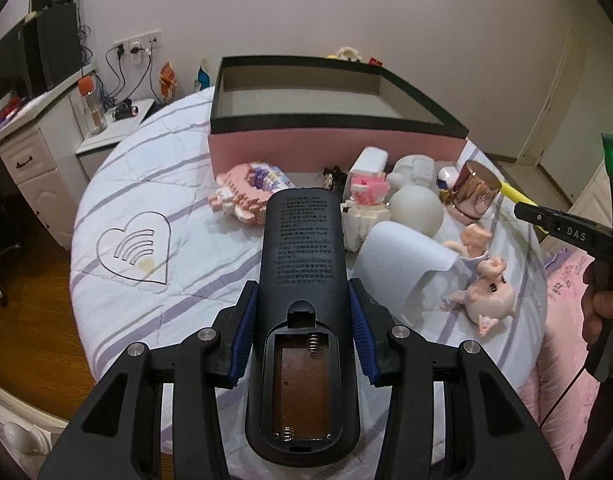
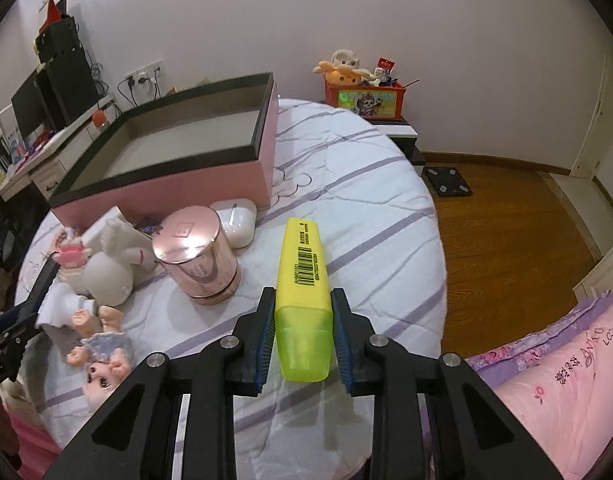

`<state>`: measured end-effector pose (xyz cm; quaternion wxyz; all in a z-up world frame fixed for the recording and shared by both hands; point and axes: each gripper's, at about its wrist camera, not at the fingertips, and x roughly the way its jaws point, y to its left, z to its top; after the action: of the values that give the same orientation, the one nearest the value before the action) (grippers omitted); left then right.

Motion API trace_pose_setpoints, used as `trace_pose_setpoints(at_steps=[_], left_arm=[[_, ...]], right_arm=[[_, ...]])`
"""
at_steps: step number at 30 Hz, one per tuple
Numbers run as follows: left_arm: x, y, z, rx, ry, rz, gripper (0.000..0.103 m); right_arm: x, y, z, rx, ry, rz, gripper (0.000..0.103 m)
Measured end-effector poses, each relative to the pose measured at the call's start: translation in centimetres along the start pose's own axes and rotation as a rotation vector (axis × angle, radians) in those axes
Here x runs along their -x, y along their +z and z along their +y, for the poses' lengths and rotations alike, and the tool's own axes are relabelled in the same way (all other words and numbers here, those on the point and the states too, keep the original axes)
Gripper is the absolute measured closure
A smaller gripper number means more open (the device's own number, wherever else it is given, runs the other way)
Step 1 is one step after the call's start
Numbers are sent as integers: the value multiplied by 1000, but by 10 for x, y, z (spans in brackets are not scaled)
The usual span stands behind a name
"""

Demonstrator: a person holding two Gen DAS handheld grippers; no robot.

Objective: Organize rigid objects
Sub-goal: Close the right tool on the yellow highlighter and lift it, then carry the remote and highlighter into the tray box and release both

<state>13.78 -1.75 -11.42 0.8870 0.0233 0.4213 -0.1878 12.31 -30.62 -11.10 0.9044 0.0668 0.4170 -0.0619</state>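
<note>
My left gripper is shut on a black remote control, held back side up with its battery bay open, above the bed. My right gripper is shut on a yellow highlighter, held above the bed; the highlighter's tip also shows in the left wrist view. An open pink box with a black rim stands on the bed beyond the toys; it also shows in the right wrist view and looks empty inside.
Loose items lie in front of the box: a pink block toy, white figures, a rose-gold jar, a white earbud case, dolls, a curled white sheet. Desk at left, wooden floor at right.
</note>
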Motion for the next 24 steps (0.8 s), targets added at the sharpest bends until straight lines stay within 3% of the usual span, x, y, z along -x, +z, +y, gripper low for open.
trace_pose_setpoints(at_steps=[7,13,24], left_arm=[[28,24,3,14,9,-49,59],[39,66,11,37,38,-87,59],[16,152,19,48,84,-153,59]], right_arm=[[27,18,9,6,37,-43,76],[43,62,41,58,91,-100,76],[8,136,92,143,158,-96,76]])
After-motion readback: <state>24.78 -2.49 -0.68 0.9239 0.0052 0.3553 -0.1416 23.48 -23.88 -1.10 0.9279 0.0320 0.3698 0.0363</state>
